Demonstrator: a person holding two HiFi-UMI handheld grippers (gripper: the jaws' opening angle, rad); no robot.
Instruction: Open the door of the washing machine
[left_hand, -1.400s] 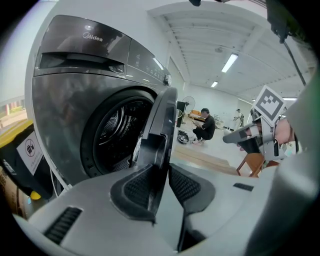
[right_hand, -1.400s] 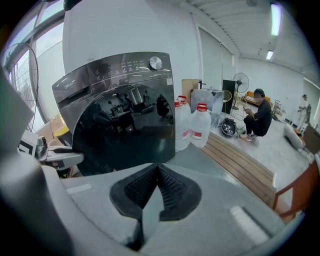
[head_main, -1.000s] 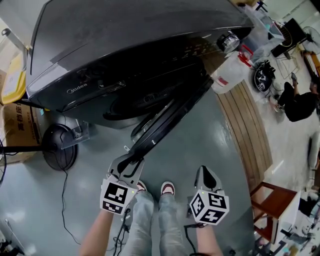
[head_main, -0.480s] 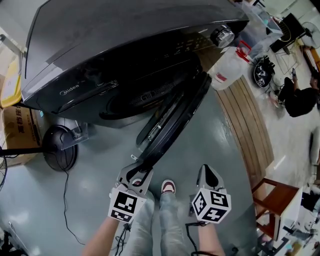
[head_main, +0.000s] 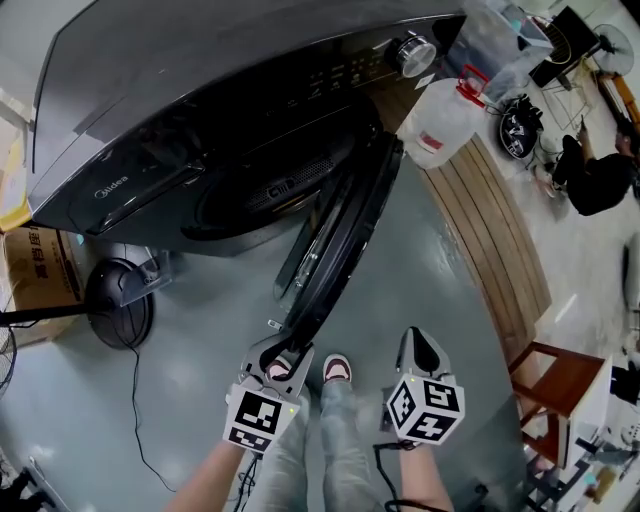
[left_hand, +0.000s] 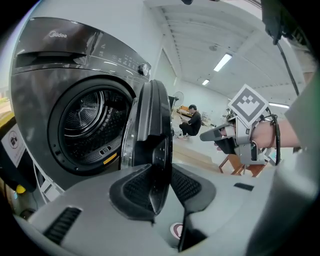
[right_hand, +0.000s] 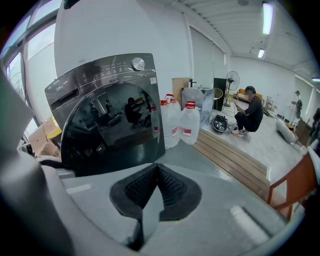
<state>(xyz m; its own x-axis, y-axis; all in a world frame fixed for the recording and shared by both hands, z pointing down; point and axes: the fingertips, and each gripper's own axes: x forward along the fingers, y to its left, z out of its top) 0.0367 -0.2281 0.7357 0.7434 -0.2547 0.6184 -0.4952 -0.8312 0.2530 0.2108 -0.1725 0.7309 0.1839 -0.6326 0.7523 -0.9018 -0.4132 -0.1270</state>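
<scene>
The dark grey washing machine (head_main: 200, 120) stands in front of me with its round door (head_main: 340, 230) swung far out, edge on toward me. My left gripper (head_main: 283, 358) is at the door's free edge. In the left gripper view the door rim (left_hand: 155, 125) sits between the two pads, which still touch it while the jaws are opening (left_hand: 161, 187); the steel drum (left_hand: 92, 122) shows to its left. My right gripper (head_main: 418, 345) hangs to the right of the door, shut on nothing (right_hand: 157, 170), facing the door's glossy outer face (right_hand: 115, 125).
Large water jugs (head_main: 440, 120) stand at the machine's right corner, beside a low wooden platform (head_main: 500, 240). A fan base (head_main: 118, 300) with a cable and a cardboard box (head_main: 40, 275) are at the left. A wooden chair (head_main: 560, 390) is at the right, and a person (head_main: 595, 185) sits beyond it.
The door has swung further out from the machine, and my left gripper has moved right with its edge. The right gripper has shifted only slightly.
</scene>
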